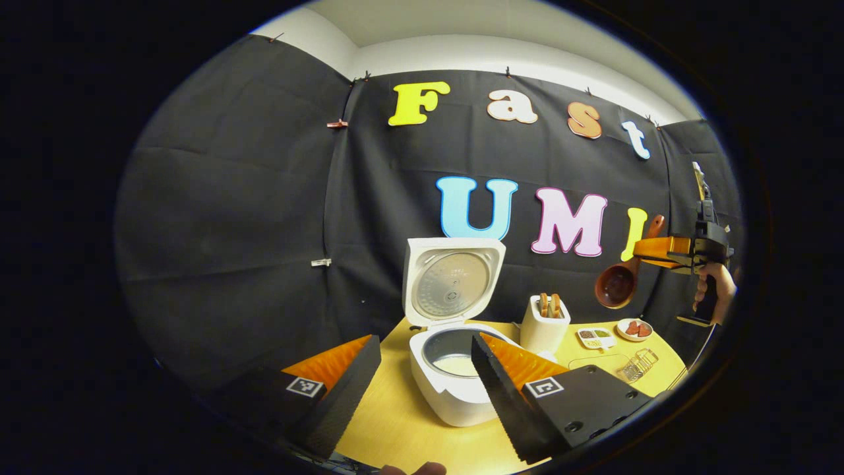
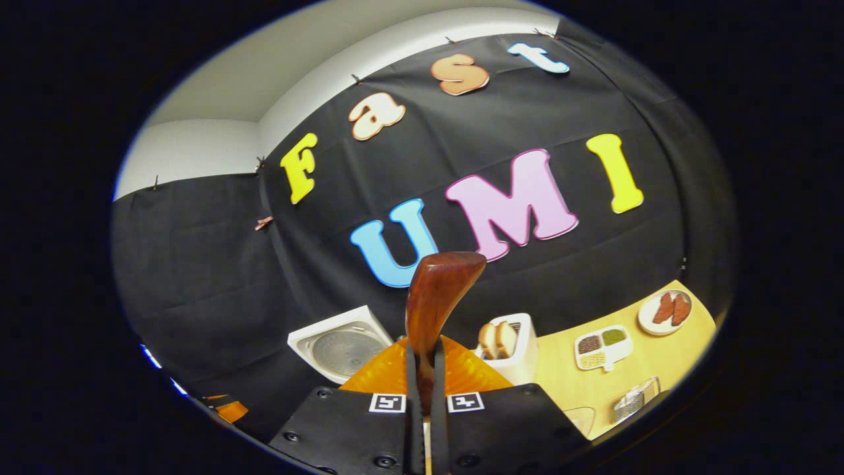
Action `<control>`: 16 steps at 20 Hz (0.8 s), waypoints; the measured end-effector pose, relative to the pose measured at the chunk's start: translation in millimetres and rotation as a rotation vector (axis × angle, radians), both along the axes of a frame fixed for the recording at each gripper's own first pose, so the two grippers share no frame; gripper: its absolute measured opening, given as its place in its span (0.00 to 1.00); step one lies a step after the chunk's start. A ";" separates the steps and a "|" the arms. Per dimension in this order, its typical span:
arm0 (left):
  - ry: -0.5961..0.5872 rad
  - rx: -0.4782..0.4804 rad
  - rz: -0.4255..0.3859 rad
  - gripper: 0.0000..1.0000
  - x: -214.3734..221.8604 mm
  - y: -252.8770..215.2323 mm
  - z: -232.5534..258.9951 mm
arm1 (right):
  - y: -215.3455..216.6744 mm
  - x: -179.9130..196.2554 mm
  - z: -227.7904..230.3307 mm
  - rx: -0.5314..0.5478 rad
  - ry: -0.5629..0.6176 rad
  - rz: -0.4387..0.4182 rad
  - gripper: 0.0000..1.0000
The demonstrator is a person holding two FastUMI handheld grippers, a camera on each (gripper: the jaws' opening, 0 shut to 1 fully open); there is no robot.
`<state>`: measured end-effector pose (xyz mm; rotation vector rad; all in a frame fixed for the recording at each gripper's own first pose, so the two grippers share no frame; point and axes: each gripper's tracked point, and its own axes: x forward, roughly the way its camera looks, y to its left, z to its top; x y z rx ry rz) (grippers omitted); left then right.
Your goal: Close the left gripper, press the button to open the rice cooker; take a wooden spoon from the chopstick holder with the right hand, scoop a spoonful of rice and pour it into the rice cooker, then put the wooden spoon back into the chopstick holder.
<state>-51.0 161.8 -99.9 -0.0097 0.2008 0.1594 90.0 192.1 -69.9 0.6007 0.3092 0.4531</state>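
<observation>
Left gripper (image 1: 422,369) spread wide above the tabletop (image 1: 395,422), framing the rice cooker (image 1: 452,379) with lid (image 1: 452,280) standing open at 12 o'clock and pale contents in the pot. Right gripper (image 2: 422,396) clamped narrow on the wooden spoon (image 2: 435,297), handle rising toward 12 o'clock; from the left gripper view, held aloft at 3 o'clock by a hand (image 1: 715,284), bowl hanging empty above the chopstick holder (image 1: 544,326). Divided dish (image 2: 600,346) and small plate (image 2: 666,310) at 4 o'clock.
</observation>
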 end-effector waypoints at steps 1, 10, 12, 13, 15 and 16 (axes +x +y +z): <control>0.001 0.000 -0.009 0.95 0.4 -7.1 0.1 | -17.8 -1.9 -7.7 -0.007 0.006 -0.024 0.08; 0.025 -0.010 -0.054 0.95 11.0 -55.3 -2.1 | -170.1 -2.4 -90.5 -0.139 0.100 -0.191 0.08; 0.042 -0.020 -0.049 0.96 12.3 -60.6 -6.7 | -192.5 -2.0 -121.8 -0.183 0.139 -0.215 0.08; 0.048 -0.023 -0.042 0.95 13.3 -62.4 -7.1 | -201.3 -2.3 -137.5 -0.199 0.160 -0.224 0.08; 0.058 -0.023 -0.032 0.95 13.6 -68.3 -7.7 | -214.9 -0.5 -171.8 -0.220 0.211 -0.240 0.08; 0.064 -0.018 -0.028 0.95 14.0 -70.7 -7.5 | -220.3 0.5 -190.2 -0.239 0.235 -0.245 0.08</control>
